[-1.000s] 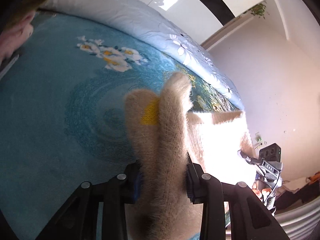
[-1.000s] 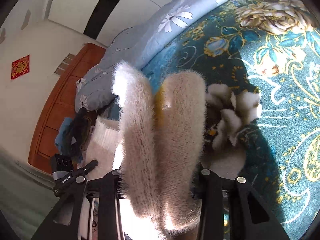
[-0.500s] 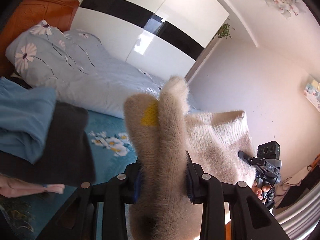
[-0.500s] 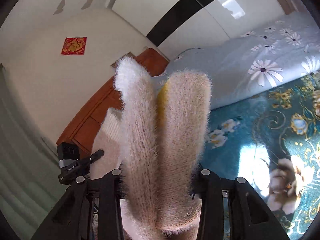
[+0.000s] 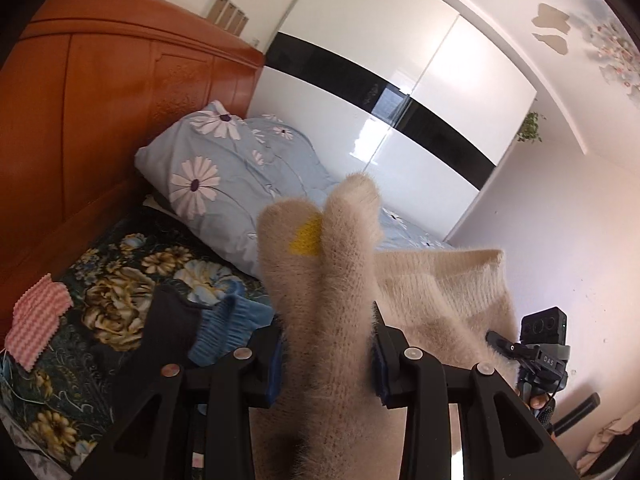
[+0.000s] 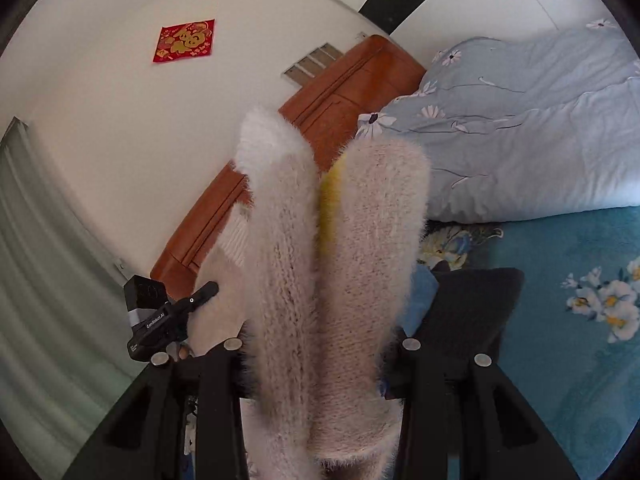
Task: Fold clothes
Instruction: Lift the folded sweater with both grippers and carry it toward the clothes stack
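Note:
A fuzzy cream knit sweater [image 5: 328, 280] with a yellow patch is held up in the air above the bed. My left gripper [image 5: 326, 354] is shut on a bunched fold of it. My right gripper [image 6: 320, 354] is shut on another bunched fold [image 6: 332, 248]. The sweater stretches between the two; its ribbed edge [image 5: 460, 280] runs toward the other gripper [image 5: 540, 356] at the lower right. In the right wrist view the other gripper [image 6: 160, 316] shows at the lower left against the sweater.
Below lie a folded black garment [image 6: 472, 308] and a blue one [image 5: 228, 328] on the teal floral bedspread [image 6: 580, 340]. A pink striped cloth [image 5: 36, 320] lies left. A pale blue daisy duvet [image 5: 224, 168], orange wooden headboard [image 5: 100, 112] and white wardrobe [image 5: 400, 80] stand behind.
Both grippers have lifted and tilted up with the sweater. The views swung from the bedspread to the headboard, wall and wardrobe. The grips are unchanged.

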The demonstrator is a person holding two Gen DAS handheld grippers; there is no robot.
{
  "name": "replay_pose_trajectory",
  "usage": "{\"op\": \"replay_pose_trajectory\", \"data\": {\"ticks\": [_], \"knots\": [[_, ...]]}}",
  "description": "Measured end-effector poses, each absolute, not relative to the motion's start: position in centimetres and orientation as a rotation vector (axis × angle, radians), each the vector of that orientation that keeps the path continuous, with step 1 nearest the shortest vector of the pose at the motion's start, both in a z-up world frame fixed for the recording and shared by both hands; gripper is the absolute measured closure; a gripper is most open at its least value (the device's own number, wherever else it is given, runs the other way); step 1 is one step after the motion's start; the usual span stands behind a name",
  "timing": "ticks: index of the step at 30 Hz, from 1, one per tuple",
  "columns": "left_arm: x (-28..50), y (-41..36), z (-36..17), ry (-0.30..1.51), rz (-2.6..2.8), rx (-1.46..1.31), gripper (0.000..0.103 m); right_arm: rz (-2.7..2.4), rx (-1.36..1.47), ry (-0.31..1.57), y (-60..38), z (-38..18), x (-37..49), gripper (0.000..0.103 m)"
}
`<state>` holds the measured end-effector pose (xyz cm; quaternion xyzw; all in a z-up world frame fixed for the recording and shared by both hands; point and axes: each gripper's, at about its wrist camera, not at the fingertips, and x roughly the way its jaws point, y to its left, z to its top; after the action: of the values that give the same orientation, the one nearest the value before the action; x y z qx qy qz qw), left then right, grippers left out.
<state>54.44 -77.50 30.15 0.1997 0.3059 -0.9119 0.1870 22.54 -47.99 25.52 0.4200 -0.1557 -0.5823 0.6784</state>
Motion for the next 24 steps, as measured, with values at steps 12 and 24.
{"op": "replay_pose_trajectory", "data": {"ticks": [12,24], "knots": [[55.4,-86.3,15.2,1.182,-2.489,0.549,0.055,-1.324,1.083,-0.280,-54.9,14.6,21.1,0.062],[56.3,-83.8,17.4,1.077,-2.430,0.599,0.054,-1.376,1.071,-0.201,-55.3,15.6,22.3,0.062]]}}
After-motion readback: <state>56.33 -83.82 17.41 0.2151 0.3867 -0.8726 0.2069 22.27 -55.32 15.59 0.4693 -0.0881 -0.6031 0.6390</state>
